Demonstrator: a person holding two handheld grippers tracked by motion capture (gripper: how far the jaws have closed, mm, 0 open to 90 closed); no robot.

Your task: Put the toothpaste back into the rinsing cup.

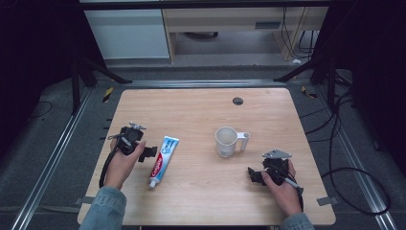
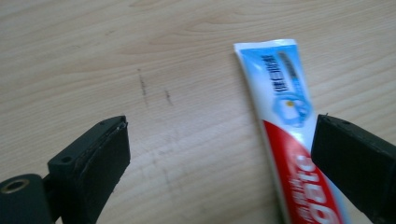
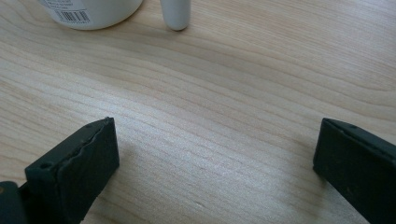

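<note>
- Toothpaste tube (image 1: 163, 160) lies flat on the wooden worktop (image 1: 201, 115), cap end toward the person, flat crimped end pointing away; it sits just to the right of the left gripper (image 1: 149, 152) in the high view.
- In the left gripper view the tube (image 2: 285, 121) runs under the right-hand jaw, not between the two — the jaws stand wide apart with bare wood between them and hold nothing.
- To do this reach well, I judge the left gripper should shift sideways until the tube's red middle section is centred in the gap, with the jaws crossing its width rather than lying along it.
- Coming down low before closing would help, since the tube is flat and could slide or skid out from under a pad.
- The right gripper (image 1: 256, 175) rests near the worktop's right edge, jaws spread wide and empty.
- A white cup (image 1: 226, 141) with a handle stands just beyond it, well apart from the tube.
</note>
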